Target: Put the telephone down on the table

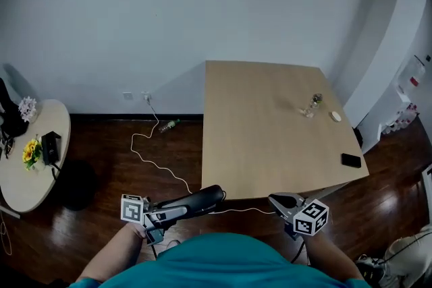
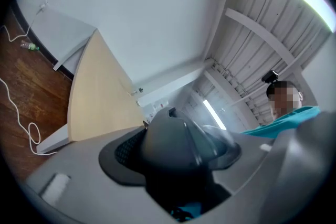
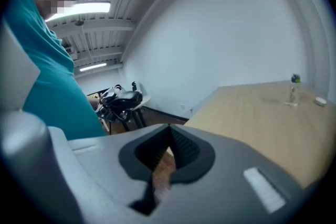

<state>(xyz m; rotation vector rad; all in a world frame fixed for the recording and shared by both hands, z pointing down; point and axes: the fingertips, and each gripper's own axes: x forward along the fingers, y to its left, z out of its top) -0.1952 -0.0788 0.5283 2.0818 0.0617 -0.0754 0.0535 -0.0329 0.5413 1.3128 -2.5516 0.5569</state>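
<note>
Telephone (image 1: 196,201) is in your left gripper (image 1: 169,211): jaws clamped across the dark handset, which is held roughly level just off the table's (image 1: 270,138) near edge, not over it yet. The grip looks to be toward one end, so the free end overhangs.

Right gripper (image 1: 275,199) is also just off that near edge, jaws closed, nothing in them.

Handling guess: rigid plastic shell, fairly light, smooth and curved, so it can roll in the jaws. Mid-handle is the safer hold, not the flared ends. The white cord (image 1: 152,158) trails over the floor left of the table and looks tied to the handset, so expect drag.

Only the head view gives the layout: the table's near half is bare, with a small bottle (image 1: 312,104) and a flat dark item (image 1: 351,160) toward its right side. Left gripper view confirms the clamp up close. Right gripper view confirms the empty closed jaws.
</note>
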